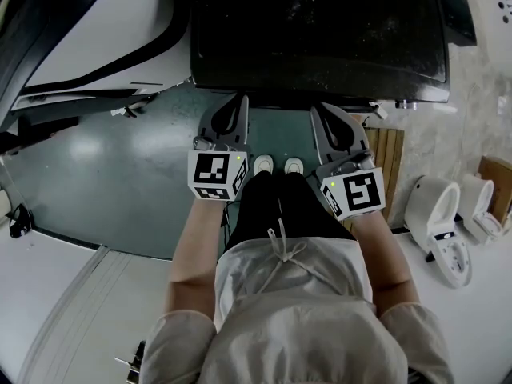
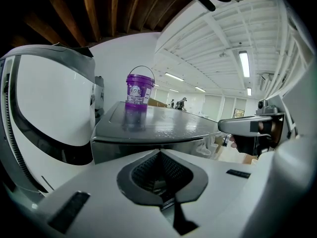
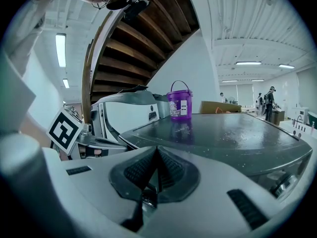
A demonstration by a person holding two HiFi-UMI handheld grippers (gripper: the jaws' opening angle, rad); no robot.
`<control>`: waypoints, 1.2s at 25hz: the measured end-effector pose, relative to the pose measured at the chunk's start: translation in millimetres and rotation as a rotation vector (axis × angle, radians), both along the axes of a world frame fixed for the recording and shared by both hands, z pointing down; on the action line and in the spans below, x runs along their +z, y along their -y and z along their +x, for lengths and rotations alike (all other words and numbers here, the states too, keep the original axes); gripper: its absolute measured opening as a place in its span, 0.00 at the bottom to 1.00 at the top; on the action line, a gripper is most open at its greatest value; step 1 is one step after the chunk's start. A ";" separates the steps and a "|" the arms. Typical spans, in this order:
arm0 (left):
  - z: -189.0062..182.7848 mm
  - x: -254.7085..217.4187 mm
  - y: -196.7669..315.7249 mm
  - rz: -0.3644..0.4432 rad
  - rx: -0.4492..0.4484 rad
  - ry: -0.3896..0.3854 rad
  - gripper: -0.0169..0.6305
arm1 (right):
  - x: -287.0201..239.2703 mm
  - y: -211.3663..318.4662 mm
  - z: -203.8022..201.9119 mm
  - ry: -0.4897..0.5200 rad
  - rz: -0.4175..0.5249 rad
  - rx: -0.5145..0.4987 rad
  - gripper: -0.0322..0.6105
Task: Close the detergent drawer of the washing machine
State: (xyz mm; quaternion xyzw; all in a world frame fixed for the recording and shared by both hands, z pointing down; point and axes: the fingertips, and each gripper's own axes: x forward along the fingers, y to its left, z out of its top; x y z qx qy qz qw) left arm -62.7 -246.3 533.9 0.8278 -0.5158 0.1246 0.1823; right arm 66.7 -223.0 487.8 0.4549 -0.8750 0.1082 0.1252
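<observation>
The washing machine [image 1: 320,30] shows as a dark, glossy top straight ahead of me; its front and the detergent drawer are hidden in every view. On that top stands a purple lidded bucket [image 2: 139,89] [image 3: 179,100]. My left gripper [image 1: 238,106] is held just short of the machine's near edge, its jaws pressed together on nothing [image 2: 159,155]. Beside it, the right gripper [image 1: 325,114] is at the same height, also shut and empty [image 3: 157,150]. Each gripper view shows the other gripper off to the side.
A white appliance with a black-trimmed round door [image 1: 88,30] [image 2: 44,103] stands left of the machine. White toilet bowls [image 1: 438,214] and a wooden pallet [image 1: 390,154] lie at the right. Green floor [image 1: 120,166] is underfoot, and a wooden stair underside [image 3: 148,43] hangs overhead.
</observation>
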 end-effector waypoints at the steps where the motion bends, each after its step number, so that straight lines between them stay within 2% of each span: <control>1: 0.0 -0.1 0.3 0.003 -0.004 0.000 0.05 | 0.1 1.1 0.0 0.000 0.000 0.001 0.05; 10: 0.1 1.5 5.8 0.005 0.008 -0.010 0.05 | 5.0 3.5 -1.9 -0.015 -0.007 0.006 0.05; 19: 0.1 -3.3 1.2 -0.052 0.008 -0.042 0.05 | -11.7 -8.0 -6.7 -0.032 0.022 0.017 0.05; 23: -1.0 -25.8 -10.7 -0.024 0.035 -0.031 0.05 | -29.3 -17.2 -6.4 -0.028 0.044 0.018 0.06; 27: -0.6 -61.1 -26.1 0.043 0.068 -0.020 0.05 | -49.7 -28.0 -6.4 -0.016 0.079 0.005 0.06; 30: -1.1 -96.3 -39.9 0.090 0.083 -0.032 0.05 | -69.0 -37.2 -1.3 -0.008 0.107 0.031 0.06</control>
